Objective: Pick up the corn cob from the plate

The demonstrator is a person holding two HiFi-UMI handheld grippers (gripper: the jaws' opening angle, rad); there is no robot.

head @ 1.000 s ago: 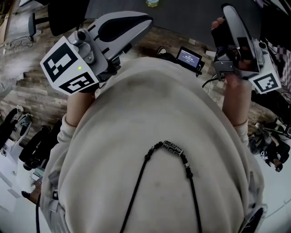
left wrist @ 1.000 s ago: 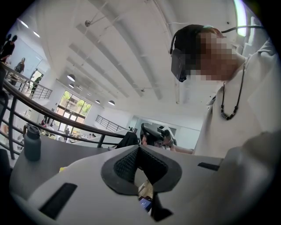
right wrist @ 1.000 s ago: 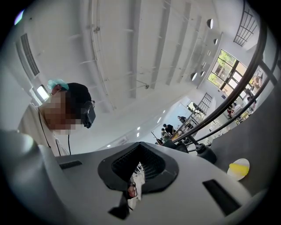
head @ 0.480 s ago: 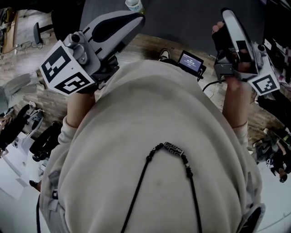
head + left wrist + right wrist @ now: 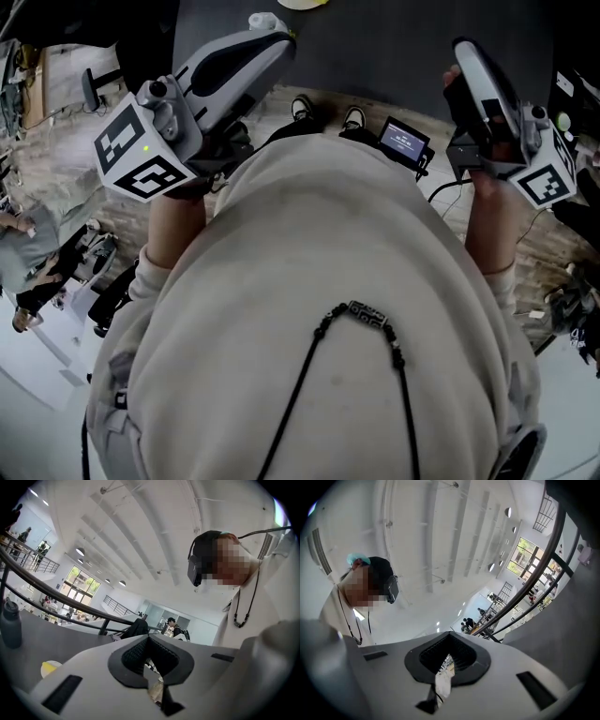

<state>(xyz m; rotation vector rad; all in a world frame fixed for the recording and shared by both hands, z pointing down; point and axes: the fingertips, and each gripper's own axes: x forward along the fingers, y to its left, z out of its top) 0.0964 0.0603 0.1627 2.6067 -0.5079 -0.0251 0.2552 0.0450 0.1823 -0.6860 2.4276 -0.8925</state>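
This is a large open hall, probably a lab or shared workspace. A high white beamed ceiling (image 5: 140, 531), round lamps (image 5: 80, 551), long railings (image 5: 80, 606), tall windows (image 5: 525, 555) and distant people (image 5: 174, 626) show it.

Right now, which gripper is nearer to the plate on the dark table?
Left. The left gripper ends close to the plate, at its left; the right gripper is far off to its right.

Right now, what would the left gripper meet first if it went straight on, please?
Its way looks free: the left gripper points over the grey table, with the plate low and aside; depth is unclear.
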